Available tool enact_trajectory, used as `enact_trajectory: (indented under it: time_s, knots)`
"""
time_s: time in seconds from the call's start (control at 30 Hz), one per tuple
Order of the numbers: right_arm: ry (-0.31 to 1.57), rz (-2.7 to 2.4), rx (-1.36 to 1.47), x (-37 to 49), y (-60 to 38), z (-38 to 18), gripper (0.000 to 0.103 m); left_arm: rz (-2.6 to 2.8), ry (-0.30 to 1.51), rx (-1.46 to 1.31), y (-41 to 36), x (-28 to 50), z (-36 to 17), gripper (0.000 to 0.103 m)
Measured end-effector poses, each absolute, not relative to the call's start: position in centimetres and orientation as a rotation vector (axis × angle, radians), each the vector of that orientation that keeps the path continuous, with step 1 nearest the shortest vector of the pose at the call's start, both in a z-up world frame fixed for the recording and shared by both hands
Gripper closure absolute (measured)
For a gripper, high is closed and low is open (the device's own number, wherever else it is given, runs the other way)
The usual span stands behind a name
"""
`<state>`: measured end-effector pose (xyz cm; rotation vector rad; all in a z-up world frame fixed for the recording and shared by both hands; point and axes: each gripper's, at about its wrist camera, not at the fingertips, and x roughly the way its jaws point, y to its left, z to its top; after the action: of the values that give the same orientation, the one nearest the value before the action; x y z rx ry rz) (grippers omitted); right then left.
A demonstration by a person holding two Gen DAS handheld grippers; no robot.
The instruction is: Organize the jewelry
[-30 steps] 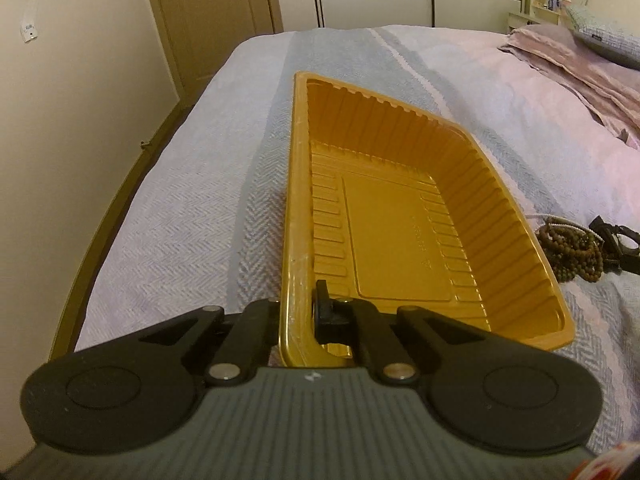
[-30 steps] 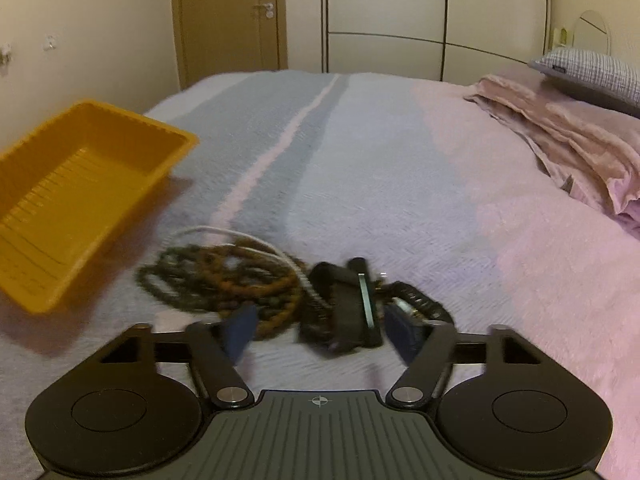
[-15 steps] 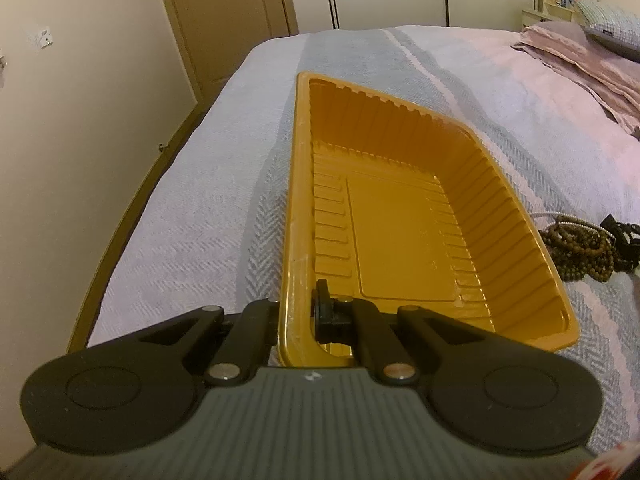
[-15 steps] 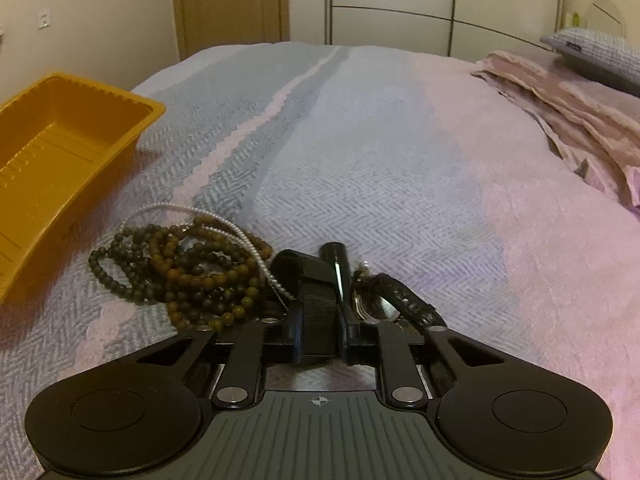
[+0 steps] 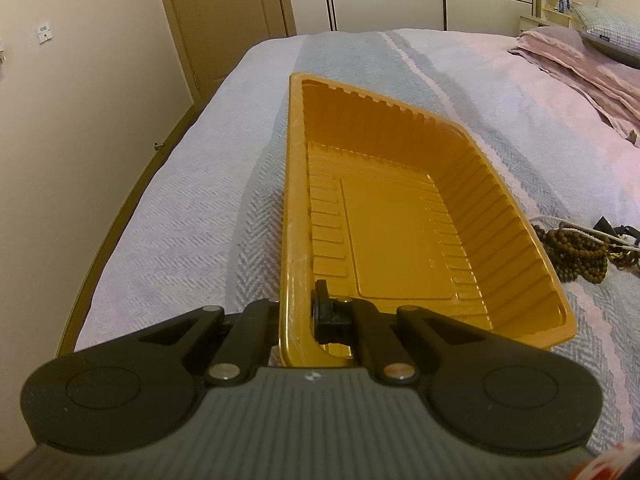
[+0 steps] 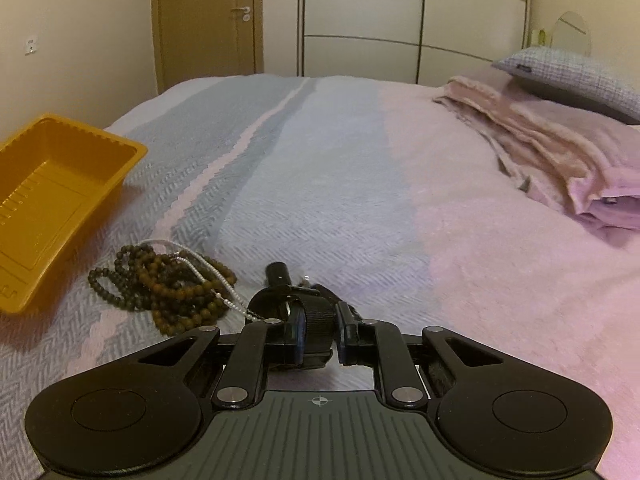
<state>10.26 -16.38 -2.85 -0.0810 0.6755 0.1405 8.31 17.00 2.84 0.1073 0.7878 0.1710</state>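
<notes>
An empty orange plastic tray [image 5: 384,240] lies on the bed. My left gripper [image 5: 297,316] is shut on the near left corner of its rim, one finger outside and one inside. To the tray's right lies a heap of brown wooden bead strands [image 5: 576,252] [image 6: 168,284] with a thin white pearl strand [image 6: 208,268] across it. In the right wrist view a black watch strap [image 6: 316,316] sits between the pads, and my right gripper [image 6: 320,334] is shut on it. The rest of the watch is hidden behind the strap. The tray [image 6: 60,184] shows at the left.
The bed has a grey and pink woven cover. A folded pink blanket [image 6: 560,160] and a checked pillow [image 6: 572,76] lie at the far right. The bed's left edge [image 5: 120,240] runs beside a wall, with a door [image 6: 208,20] and wardrobe beyond.
My right gripper went from open around the black strap to shut on it, and the strap now sits closer to the camera. The left gripper kept its hold on the tray rim.
</notes>
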Motion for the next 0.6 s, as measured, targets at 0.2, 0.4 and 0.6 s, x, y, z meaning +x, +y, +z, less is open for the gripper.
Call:
enact_trajectory:
  time_s: [0.2, 0.4, 0.6]
  knots:
    - [0.758, 0.165, -0.116, 9.1, -16.4, -3.7, 0.088, 0.16, 0.787, 0.095, 17.4, 8.3, 2.5, 0.101]
    - [0.69, 0.139, -0.177, 8.4, -15.5, -3.9, 0.048, 0.153, 0.789, 0.087, 17.8, 8.3, 2.4, 0.101]
    - [0.607, 0.315, -0.393, 7.7, -12.4, -3.3, 0.049, 0.143, 0.787, 0.082, 17.9, 8.4, 2.3, 0.101]
